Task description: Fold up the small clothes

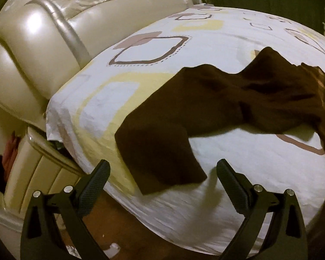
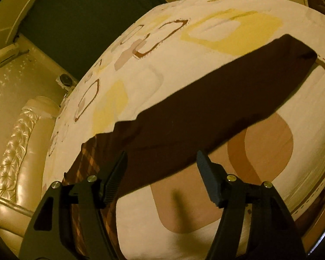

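A bed point(image 1: 238, 195) with a patterned sheet is filling both views, its cream padded headboard point(image 1: 32, 65) lying at one end. A dark brown garment point(image 1: 162, 134) is lying spread on the sheet. The left gripper point(image 1: 162, 169) and right gripper point(image 2: 161, 159) are hovering released, jaws apart, grasping nothing.

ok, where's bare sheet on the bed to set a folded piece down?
Free: the patterned sheet between the cream headboard and the brown garment, and the white strip between the garment's near edge and the left gripper. Crowded: the right side, where the garment bunches against plaid fabric.
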A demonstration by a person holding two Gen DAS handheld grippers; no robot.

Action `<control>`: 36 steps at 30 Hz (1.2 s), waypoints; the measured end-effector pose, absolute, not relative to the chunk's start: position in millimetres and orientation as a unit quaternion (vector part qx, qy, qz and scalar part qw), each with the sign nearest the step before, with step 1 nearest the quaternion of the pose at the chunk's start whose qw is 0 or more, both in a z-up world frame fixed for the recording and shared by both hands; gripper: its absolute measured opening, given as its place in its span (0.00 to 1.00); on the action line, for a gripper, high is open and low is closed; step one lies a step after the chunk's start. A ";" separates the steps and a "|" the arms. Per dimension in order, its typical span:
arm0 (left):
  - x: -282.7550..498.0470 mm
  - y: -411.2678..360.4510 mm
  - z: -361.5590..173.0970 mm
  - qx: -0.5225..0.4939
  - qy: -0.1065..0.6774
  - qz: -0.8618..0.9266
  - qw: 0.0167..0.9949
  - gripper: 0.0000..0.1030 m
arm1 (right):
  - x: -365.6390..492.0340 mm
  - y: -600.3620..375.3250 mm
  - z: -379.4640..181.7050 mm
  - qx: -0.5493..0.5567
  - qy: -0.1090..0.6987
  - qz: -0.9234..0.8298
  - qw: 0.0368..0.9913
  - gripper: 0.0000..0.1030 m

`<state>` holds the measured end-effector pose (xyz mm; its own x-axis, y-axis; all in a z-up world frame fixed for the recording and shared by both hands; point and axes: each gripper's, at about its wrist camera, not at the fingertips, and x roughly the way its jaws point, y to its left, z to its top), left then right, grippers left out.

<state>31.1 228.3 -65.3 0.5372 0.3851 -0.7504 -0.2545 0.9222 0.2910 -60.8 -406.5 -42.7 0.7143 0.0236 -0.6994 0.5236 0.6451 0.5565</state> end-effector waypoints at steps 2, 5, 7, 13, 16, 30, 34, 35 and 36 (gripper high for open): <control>33.1 227.3 -69.0 0.081 0.453 0.171 0.871 0.42 | -60.1 -403.2 -46.7 0.395 0.352 -0.149 0.836 0.64; 35.7 237.6 -75.3 0.040 0.480 0.131 0.867 0.21 | -60.0 -400.2 -50.7 0.395 0.356 -0.148 0.834 0.64; 37.0 240.9 -73.8 0.035 0.483 0.123 0.866 0.21 | -59.6 -398.3 -52.0 0.394 0.358 -0.147 0.834 0.64; 35.0 271.3 -55.3 -0.017 0.481 0.114 0.869 0.03 | -59.9 -395.9 -52.6 0.393 0.358 -0.146 0.834 0.64; 33.0 294.9 -35.9 -0.056 0.470 0.116 0.873 0.03 | -60.5 -394.6 -52.8 0.392 0.358 -0.148 0.834 0.64; 70.8 442.4 2.0 -0.200 0.458 0.193 0.845 0.03 | -55.9 -378.3 -50.6 0.374 0.364 -0.155 0.839 0.64; 72.7 459.4 -9.3 -0.207 0.467 0.208 0.834 0.03 | -52.4 -372.6 -52.0 0.370 0.369 -0.158 0.838 0.64; 73.8 460.7 -13.1 -0.202 0.472 0.211 0.832 0.03 | -51.5 -371.1 -52.4 0.368 0.370 -0.159 0.838 0.64; 74.0 463.1 -15.4 -0.201 0.475 0.213 0.830 0.03 | -50.4 -369.4 -53.2 0.366 0.371 -0.160 0.838 0.64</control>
<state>74.0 463.1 -15.4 0.4576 0.1631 -0.8741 -0.5452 0.8280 -0.1309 -50.4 -369.4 -53.2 0.6726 0.0030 -0.7400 0.5407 0.6806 0.4943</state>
